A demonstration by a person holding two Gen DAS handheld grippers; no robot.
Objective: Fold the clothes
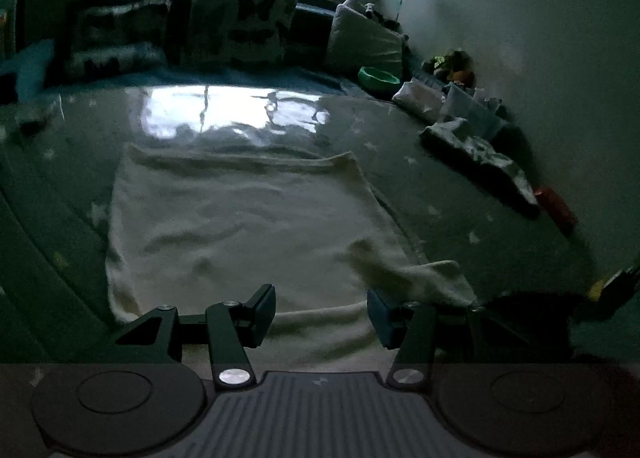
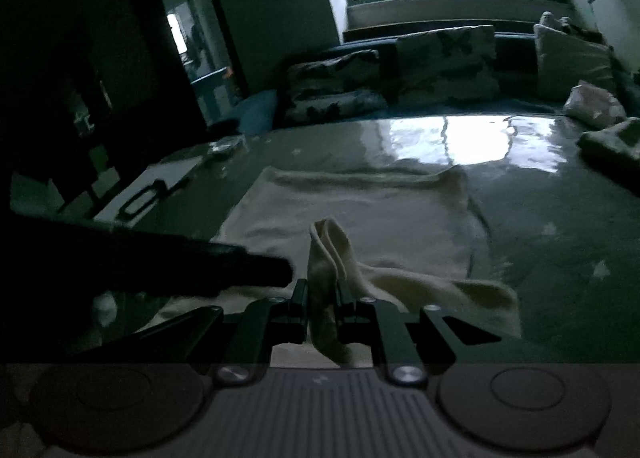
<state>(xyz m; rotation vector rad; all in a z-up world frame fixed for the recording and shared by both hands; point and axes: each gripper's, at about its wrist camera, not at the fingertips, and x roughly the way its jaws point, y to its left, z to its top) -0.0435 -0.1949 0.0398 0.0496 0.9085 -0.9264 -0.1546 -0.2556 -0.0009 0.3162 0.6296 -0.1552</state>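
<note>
A cream cloth (image 1: 240,225) lies spread flat on a dark glossy table (image 1: 420,145); it also shows in the right wrist view (image 2: 360,209). My left gripper (image 1: 322,310) is open and empty, low over the cloth's near edge. My right gripper (image 2: 323,298) is shut on a raised near corner of the cloth (image 2: 330,254), which stands up between the fingers. That lifted corner shows blurred in the left wrist view (image 1: 384,266), just right of my left gripper. The left gripper's dark body (image 2: 160,262) shows at the left of the right wrist view.
Folded clothes (image 1: 476,149) and bags (image 1: 424,97) lie along the right wall, with a green bowl (image 1: 378,77) and a red item (image 1: 558,205). Patterned cushions (image 1: 240,25) line the back under a window. Papers (image 2: 148,193) lie on the table's left.
</note>
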